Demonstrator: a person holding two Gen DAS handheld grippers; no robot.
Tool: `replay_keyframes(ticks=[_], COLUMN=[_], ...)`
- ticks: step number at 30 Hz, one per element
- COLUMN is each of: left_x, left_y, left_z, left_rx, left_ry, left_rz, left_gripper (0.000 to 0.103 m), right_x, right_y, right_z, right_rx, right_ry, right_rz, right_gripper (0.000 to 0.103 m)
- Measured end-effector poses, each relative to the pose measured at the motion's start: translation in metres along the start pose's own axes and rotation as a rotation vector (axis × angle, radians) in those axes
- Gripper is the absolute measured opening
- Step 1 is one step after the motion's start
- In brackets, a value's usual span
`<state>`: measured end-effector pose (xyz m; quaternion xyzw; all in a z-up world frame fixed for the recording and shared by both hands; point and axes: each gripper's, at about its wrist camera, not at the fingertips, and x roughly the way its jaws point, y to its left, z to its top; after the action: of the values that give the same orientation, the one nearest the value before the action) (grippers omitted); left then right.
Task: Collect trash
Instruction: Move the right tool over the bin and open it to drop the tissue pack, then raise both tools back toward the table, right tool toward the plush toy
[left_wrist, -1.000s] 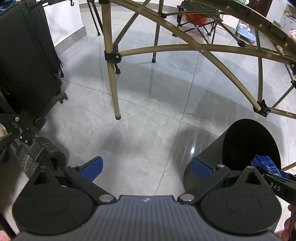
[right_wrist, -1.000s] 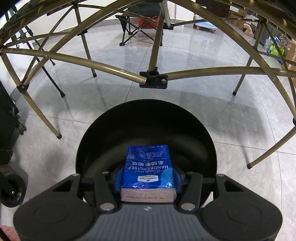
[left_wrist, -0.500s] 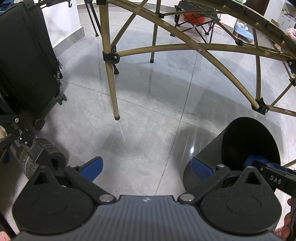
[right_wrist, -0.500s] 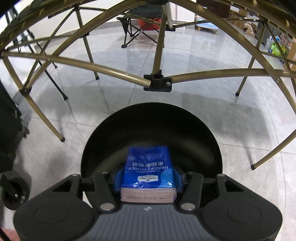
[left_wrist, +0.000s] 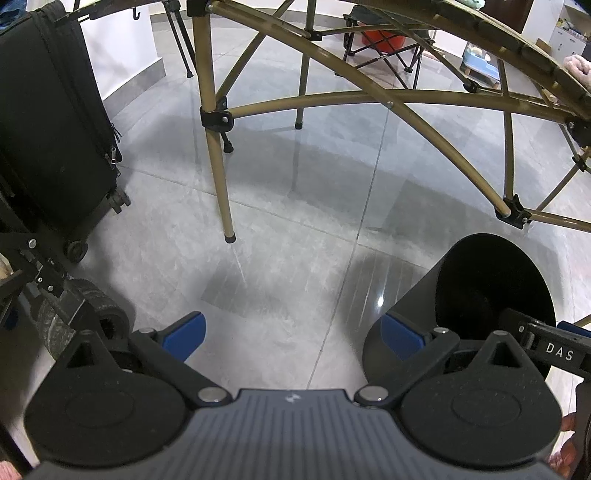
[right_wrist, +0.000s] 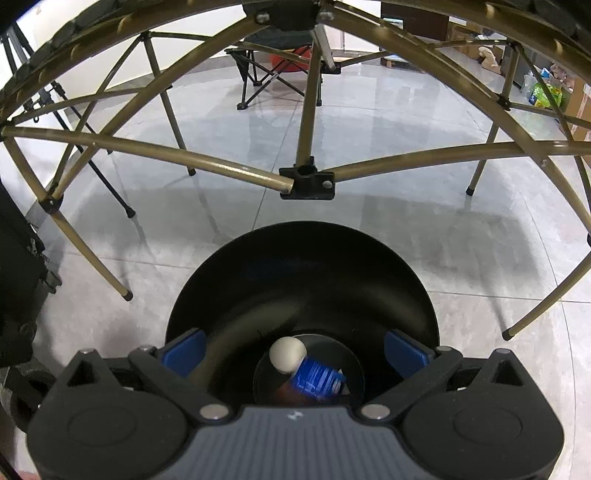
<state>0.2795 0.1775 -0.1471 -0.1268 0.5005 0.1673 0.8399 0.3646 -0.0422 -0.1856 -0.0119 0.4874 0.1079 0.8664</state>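
The right gripper (right_wrist: 295, 350) is held over the mouth of a black round bin (right_wrist: 229, 280); its blue-padded jaws are opening, spread almost to the rim on either side, and nothing is gripped between them. The blue tissue packet (right_wrist: 317, 380) is seen on the bin's bottom, tilted and slightly blurred, touching a pale ball (right_wrist: 287, 356). A reddish-brown object partly hidden beneath the packet cannot be identified.

The left gripper (left_wrist: 291, 332) is held wide open and empty above bare floor, with the bin (left_wrist: 410, 295) just beside its right-hand finger. Open tile is left ahead of it, up to a table leg (left_wrist: 221, 184).

Free room is bounded by a folding table frame (right_wrist: 306, 181) of bronze metal tubes joined by black plastic brackets, whose cross-brace passes close beyond the bin's far rim. A black fabric suitcase (left_wrist: 51, 122) on wheels stands at the left edge, well apart from the bin.

The floor (left_wrist: 295, 206) is laid in large glossy grey tiles with thin joints, and reflections are shown on it. A folding camp chair (right_wrist: 273, 70) stands far behind the table.
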Motion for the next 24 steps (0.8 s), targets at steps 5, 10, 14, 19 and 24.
replay_keyframes(ticks=[5,10,14,19,24], left_x=[-0.004,-0.012,-0.022,-0.039,-0.056], left_y=[-0.001,-0.003,-0.008,-0.014,-0.020], left_z=[0.000,0.000,0.000,-0.001,-0.003], left_rx=[0.001,0.005,0.019,0.032,0.059], left_ry=[-0.010,-0.037,-0.079,-0.153,-0.232], left_rz=[-0.012,-0.022,-0.032,-0.055,-0.049], left_gripper=[0.103,0.103,0.103,0.103,0.103], right_x=[-0.003,-0.010,-0.021,-0.038,-0.057], right_y=[-0.003,-0.005,-0.007,-0.012,-0.017], right_z=[-0.001,-0.001,-0.002,-0.003,-0.004], right_rx=[0.008,0.014,0.008,0.003,-0.017], right_ry=[-0.009,-0.025,-0.059,-0.114,-0.174], right_rz=[-0.003,-0.004,-0.010,-0.010,-0.038], right_gripper=[0.103,0.103,0.103,0.103,0.103])
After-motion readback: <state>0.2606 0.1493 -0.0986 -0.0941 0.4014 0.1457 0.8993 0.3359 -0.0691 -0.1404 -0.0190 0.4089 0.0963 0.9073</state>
